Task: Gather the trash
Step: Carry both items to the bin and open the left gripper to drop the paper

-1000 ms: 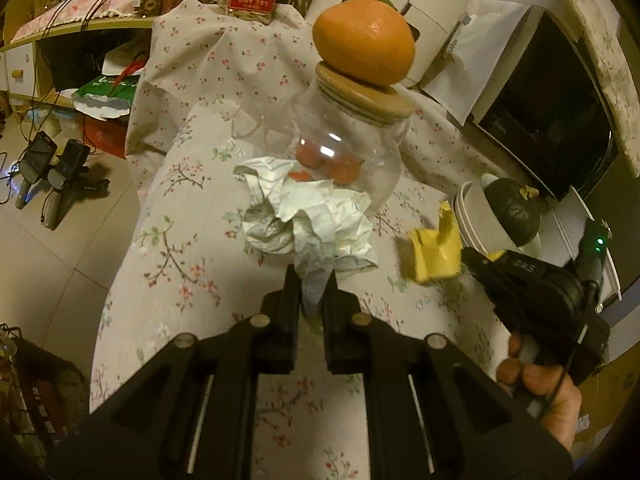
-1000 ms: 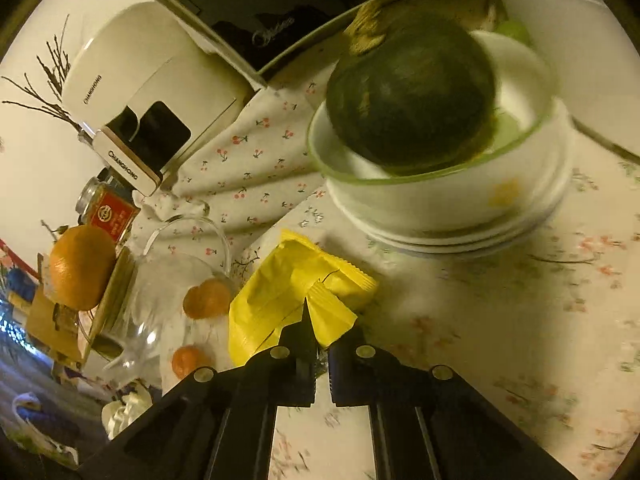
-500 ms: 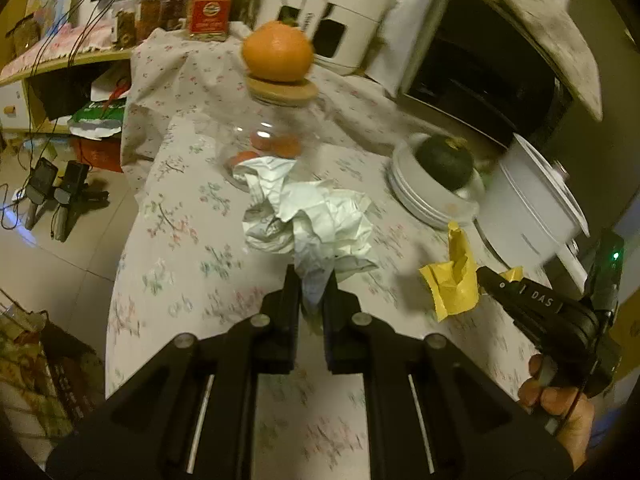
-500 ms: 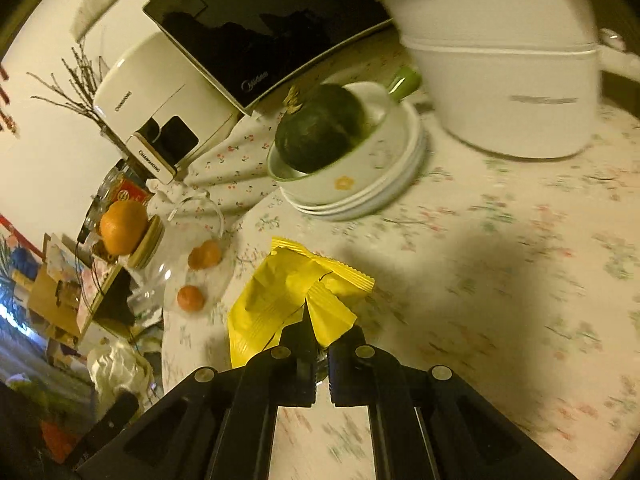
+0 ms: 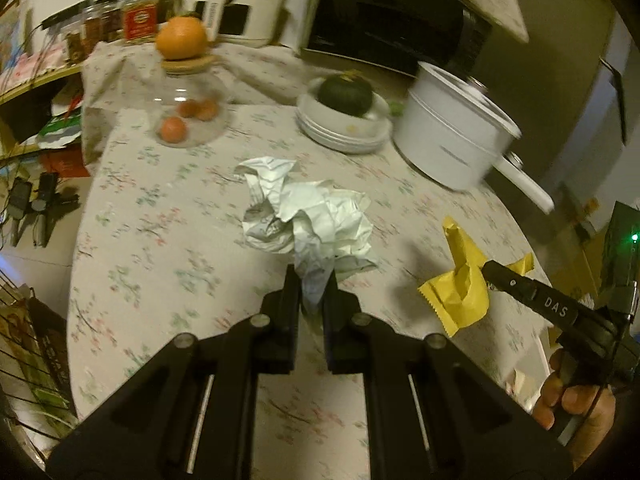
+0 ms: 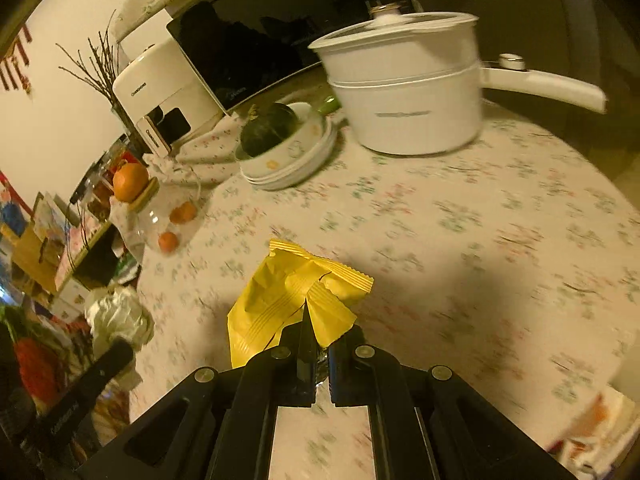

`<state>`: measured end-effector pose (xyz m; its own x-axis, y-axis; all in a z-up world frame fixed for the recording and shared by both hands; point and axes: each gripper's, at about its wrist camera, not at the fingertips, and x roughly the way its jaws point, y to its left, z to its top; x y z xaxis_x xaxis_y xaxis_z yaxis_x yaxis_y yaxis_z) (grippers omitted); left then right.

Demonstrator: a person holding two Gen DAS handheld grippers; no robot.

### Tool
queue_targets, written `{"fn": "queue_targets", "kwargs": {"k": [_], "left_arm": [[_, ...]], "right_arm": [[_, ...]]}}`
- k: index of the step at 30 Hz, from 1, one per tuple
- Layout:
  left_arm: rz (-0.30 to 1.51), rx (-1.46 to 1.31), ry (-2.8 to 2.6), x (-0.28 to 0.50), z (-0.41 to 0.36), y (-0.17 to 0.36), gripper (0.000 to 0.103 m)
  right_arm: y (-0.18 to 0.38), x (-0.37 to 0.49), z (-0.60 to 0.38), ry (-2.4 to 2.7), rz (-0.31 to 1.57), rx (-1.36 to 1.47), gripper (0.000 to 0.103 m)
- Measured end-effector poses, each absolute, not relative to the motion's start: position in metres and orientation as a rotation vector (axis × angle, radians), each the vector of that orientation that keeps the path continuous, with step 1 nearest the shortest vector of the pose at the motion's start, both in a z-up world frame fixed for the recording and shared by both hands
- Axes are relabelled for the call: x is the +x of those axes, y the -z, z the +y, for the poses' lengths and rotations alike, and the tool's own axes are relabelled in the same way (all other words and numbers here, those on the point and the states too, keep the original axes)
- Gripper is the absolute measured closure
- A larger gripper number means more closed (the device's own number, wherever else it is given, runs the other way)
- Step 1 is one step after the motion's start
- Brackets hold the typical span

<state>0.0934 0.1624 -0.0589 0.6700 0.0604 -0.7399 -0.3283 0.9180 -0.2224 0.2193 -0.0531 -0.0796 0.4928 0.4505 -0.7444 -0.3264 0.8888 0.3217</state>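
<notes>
Paper wad (image 5: 308,224) pinched in left fingers (image 5: 298,292), yellow wrapper (image 6: 288,296) in right fingers (image 6: 306,332), both above the table (image 5: 160,240). Thin edge grips: either may slip out during transfer.

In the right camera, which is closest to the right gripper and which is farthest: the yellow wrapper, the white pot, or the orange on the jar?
1. Yellow wrapper: pinched in the right hand-held gripper, so nearest.
2. White pot: across the table, ahead and a little right.
3. Orange: far left, sitting on the jar lid.

Pot and orange are fairly close to call; the orange looks a bit farther.
</notes>
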Motion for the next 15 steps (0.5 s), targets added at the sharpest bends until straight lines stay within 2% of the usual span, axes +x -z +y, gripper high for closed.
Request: {"fn": "queue_targets", "kwargs": {"k": [15], "left_arm": [[0.881, -0.178, 0.021, 0.081, 0.061, 0.070, 0.092]], "right_arm": [[0.070, 0.163, -0.164, -0.404, 0.961, 0.050, 0.099]]}}
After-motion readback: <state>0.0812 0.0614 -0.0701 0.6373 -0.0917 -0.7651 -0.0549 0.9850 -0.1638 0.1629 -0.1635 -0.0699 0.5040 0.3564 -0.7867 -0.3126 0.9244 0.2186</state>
